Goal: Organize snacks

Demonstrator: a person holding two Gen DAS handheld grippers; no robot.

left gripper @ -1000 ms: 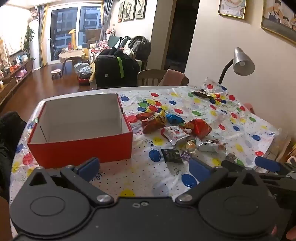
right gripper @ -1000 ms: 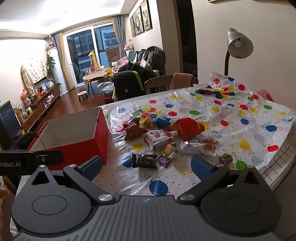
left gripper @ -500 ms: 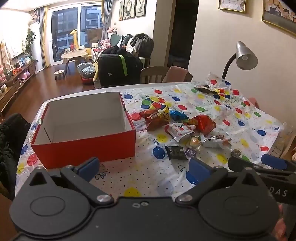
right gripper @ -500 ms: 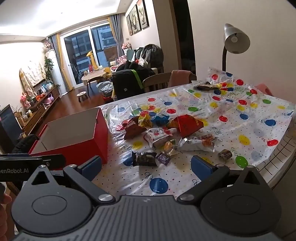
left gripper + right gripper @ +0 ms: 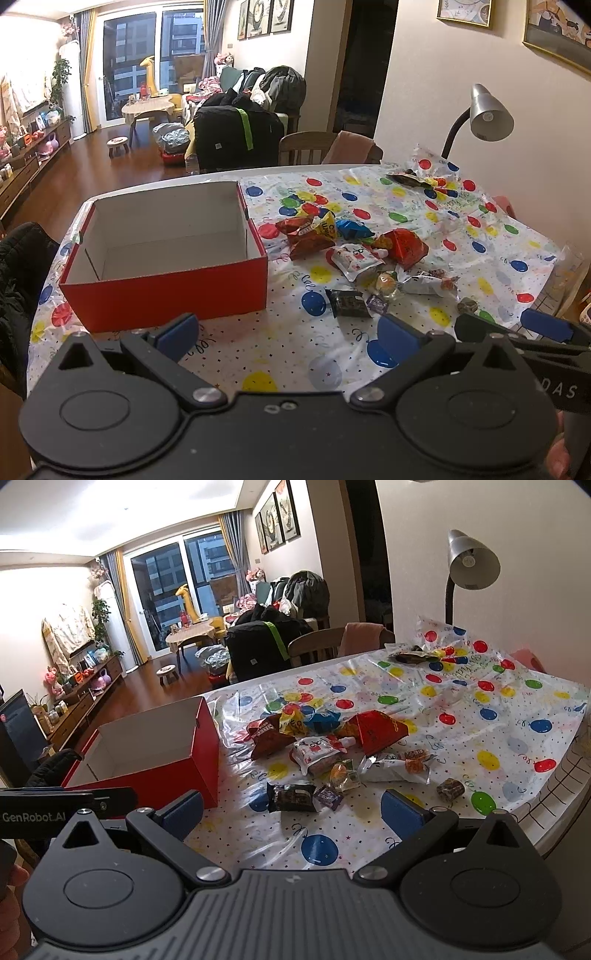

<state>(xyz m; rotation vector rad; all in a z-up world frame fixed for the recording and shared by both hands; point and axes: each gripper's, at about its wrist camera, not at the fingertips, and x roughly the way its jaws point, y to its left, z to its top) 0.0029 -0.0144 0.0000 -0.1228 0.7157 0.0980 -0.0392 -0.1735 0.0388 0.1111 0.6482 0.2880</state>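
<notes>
**Both tongs wide and empty above the near edge, the snack pile not yet touched**

The left gripper [image 5: 286,334] hovers over the near edge of the table with its blue-padded jaws spread wide and nothing between them. The right gripper [image 5: 291,814] hangs beside it in the same way, jaws apart and empty. Just ahead of the right one lies a small dark rectangular wrapped snack [image 5: 291,796], flat on the balloon-print plastic tablecloth [image 5: 491,734], with a tiny purple wrapped sweet [image 5: 328,796] touching its right end. Beyond them sits a loose heap of packets: a white pouch [image 5: 314,755], a brown crinkled bag [image 5: 267,738], a red foil bag [image 5: 380,731] and a white wrapper [image 5: 391,770]. A small round brown sweet [image 5: 450,788] lies apart to the right. The open red cardboard box with a white inside [image 5: 166,251] stands to the left of the pile, and nothing shows in it.

The step in hand looks like the first pick. The dark snack is nearest and lies flat, so the right gripper would do well to come down across its short side, clear of the purple sweet, and close gently; the film is slick and may slip or crumple. The tablecloth is loose plastic, so pads set too low could pinch it.
</notes>
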